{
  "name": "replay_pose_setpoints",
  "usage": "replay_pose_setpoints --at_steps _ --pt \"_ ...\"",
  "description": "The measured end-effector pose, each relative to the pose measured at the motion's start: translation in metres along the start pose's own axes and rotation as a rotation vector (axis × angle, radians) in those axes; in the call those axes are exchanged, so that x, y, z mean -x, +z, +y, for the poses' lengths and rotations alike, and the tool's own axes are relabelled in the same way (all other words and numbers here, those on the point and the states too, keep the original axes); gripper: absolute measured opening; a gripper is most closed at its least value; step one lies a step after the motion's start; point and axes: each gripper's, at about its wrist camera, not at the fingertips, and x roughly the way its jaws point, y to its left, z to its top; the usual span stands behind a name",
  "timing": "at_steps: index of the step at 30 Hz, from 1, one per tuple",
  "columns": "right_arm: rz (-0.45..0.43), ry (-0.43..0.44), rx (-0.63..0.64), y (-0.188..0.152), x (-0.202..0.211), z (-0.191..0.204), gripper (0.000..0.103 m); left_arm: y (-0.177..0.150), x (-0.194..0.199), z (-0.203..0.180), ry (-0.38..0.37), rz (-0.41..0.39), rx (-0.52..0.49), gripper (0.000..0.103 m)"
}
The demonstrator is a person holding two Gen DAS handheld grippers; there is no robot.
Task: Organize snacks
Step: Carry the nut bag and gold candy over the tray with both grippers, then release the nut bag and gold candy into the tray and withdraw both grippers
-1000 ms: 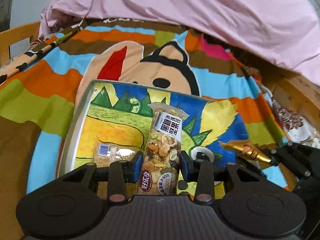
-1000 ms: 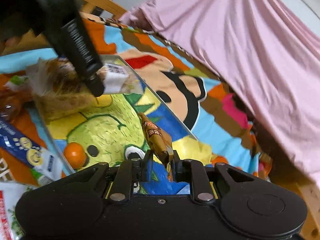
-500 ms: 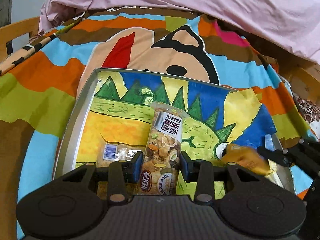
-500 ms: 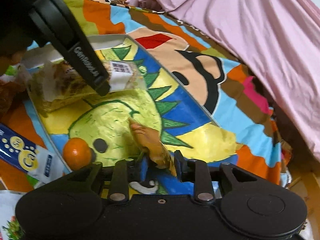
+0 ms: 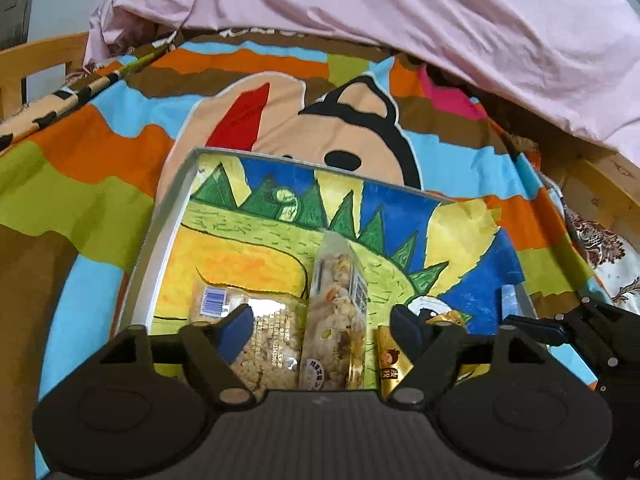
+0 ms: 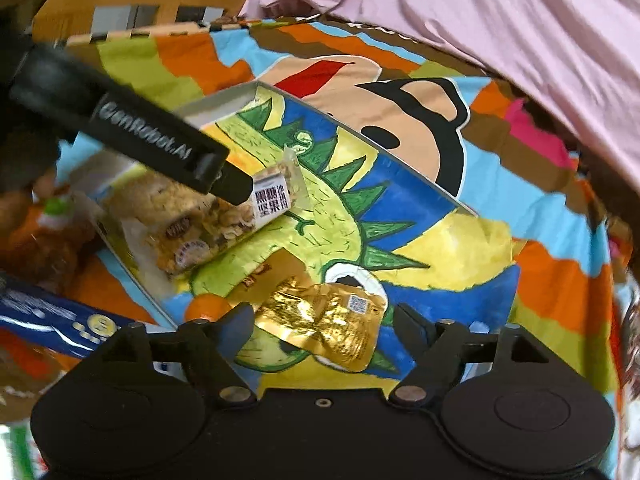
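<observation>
Your left gripper (image 5: 322, 322) hangs over the near end of the painted tray (image 5: 160, 240), its jaws having just swung wide; the nut bar (image 5: 338, 320) lies loose between them on the tray floor, touching neither pad. Just left of that bar sits a clear-wrapped grain snack (image 5: 248, 328) with a barcode label, partly hidden under your left finger. On the right, your right gripper (image 6: 322, 320) has likewise just spread its jaws, and the crumpled gold packet (image 6: 324, 324) rests free on the tray between the open fingers, beside the painted dinosaur's eye. In the left wrist view that same gold packet shows at the bar's right, half covered by your finger. The tray lies on a bright cartoon bedsheet (image 5: 100, 152), with a pink cover (image 5: 400, 12) bunched behind and a wooden bed rail (image 6: 132, 4) at the far edge. Outside the tray's near-left rim, a blue snack pack (image 6: 48, 316) lies on the sheet. In the right wrist view, your left gripper's black finger crosses over the nut bar and blocks part of it.
</observation>
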Motion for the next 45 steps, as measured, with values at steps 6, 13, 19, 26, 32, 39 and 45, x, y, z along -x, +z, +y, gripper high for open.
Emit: replay_pose_setpoints --at_steps 6,13,19,26,32,39,45 --pt "-0.053 -0.006 -0.054 -0.001 0.033 -0.002 0.088 -0.002 0.027 0.007 -0.007 -0.056 0.052 0.087" --pt "-0.154 -0.017 -0.103 -0.002 0.086 0.003 0.099 -0.007 0.078 0.013 -0.003 -0.159 0.076 0.099" --pt "-0.254 -0.029 -0.112 -0.005 0.136 0.02 0.1 -0.017 0.126 0.015 0.002 -0.242 0.084 0.102" --pt "-0.334 -0.038 -0.125 -0.016 0.185 0.044 0.102 -0.04 0.173 0.013 0.024 -0.313 0.054 0.102" --pt "-0.34 -0.025 -0.138 -0.034 0.212 0.062 0.102 -0.066 0.203 0.012 0.044 -0.355 0.037 0.102" --pt "-0.326 -0.029 -0.143 -0.054 0.227 0.076 0.102 -0.095 0.221 0.009 0.073 -0.354 0.004 0.102" --pt "-0.302 -0.023 -0.143 -0.07 0.229 0.082 0.102 -0.117 0.231 0.008 0.092 -0.339 -0.027 0.102"
